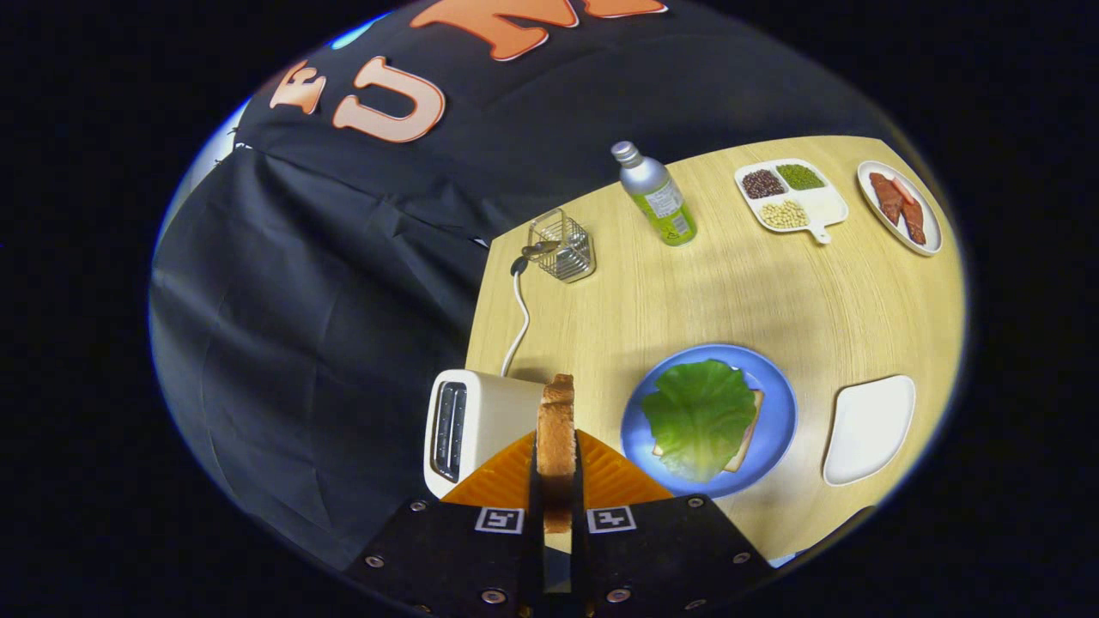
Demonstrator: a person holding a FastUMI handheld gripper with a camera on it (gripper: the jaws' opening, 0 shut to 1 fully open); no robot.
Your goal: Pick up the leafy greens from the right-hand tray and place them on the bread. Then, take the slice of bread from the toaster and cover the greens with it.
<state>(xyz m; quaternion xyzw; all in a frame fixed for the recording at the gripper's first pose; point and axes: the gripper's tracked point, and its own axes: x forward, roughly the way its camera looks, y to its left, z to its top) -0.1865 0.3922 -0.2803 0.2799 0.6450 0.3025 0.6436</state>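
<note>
My gripper (556, 468) is shut on a slice of bread (556, 429), held on edge between both fingers, above the right side of the white toaster (468, 425). To the right lies a blue plate (777, 421) with a slice of bread (745, 446) on it, covered by a green lettuce leaf (700, 416). Further right sits a white tray (869, 427) with nothing on it.
At the back of the wooden table stand a metal bottle (657, 196), a small wire basket (562, 246), a divided dish of beans (788, 199) and an oval plate of meat slices (899, 208). The toaster's white cord (519, 318) runs back toward the basket.
</note>
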